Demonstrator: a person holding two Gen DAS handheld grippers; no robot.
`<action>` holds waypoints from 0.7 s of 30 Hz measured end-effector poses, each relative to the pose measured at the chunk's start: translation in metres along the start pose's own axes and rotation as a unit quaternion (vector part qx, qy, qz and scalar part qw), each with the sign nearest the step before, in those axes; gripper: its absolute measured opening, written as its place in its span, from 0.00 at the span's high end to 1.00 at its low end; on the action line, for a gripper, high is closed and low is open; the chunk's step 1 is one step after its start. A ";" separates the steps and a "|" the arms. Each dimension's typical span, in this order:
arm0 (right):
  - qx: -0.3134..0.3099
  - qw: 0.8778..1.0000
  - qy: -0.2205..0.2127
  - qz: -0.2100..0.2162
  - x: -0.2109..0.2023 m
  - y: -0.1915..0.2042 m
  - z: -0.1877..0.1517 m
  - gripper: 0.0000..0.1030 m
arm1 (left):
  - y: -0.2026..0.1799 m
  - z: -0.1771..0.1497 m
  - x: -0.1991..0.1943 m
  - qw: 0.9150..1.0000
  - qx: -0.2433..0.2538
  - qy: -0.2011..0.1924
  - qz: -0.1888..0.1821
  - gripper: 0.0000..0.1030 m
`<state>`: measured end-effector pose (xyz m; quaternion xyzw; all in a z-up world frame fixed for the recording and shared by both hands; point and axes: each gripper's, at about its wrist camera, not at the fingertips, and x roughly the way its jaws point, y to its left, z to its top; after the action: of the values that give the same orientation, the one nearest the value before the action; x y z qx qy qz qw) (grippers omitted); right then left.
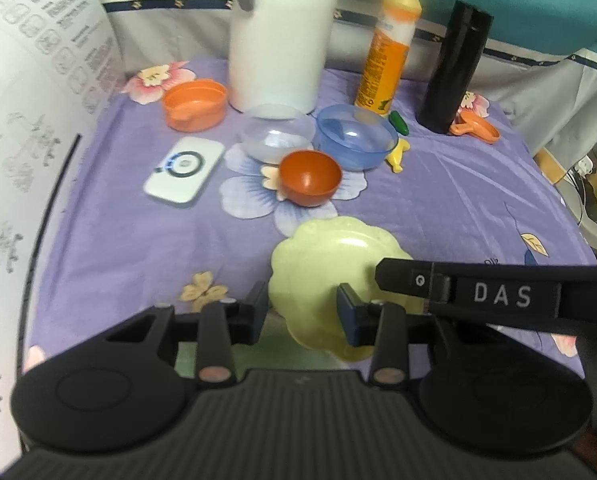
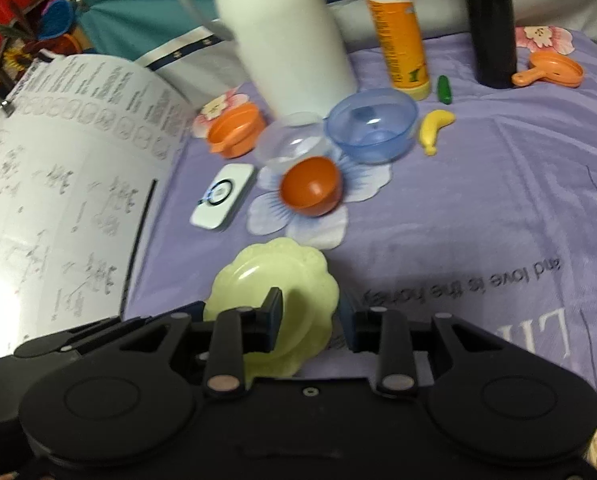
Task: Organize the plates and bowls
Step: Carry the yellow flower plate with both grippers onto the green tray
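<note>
plate (image 1: 330, 264) scalloped, between left tongs (image 1: 302, 314) | cloth (image 2: 478, 208) rightward bare

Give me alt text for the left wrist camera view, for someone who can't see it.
Two handheld grippers, left gripper and right gripper, meet at a pale green scalloped plate on a purple floral cloth. Behind it are a red bowl, a blue bowl and a clear bowl.

Left tongs (image 1: 301, 312), right tongs (image 2: 309, 322), both part-open, angled downward

"DAS" on the right claw (image 1: 502, 294), "and love is the honey" upside-down on purple cloth (image 2: 498, 208)
</note>
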<state>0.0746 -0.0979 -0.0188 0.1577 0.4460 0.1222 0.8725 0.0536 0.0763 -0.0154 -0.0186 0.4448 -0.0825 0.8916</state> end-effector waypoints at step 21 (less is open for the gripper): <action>-0.092 0.994 0.055 -0.002 0.001 0.081 -0.057 0.69 | 0.063 -0.068 -0.047 0.999 -0.030 0.016 0.005 0.65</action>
<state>0.0229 -0.0136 -0.0195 0.0691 0.4801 0.1692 0.8579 -0.0206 0.1492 -0.0259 -0.0419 0.4613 -0.0651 0.8839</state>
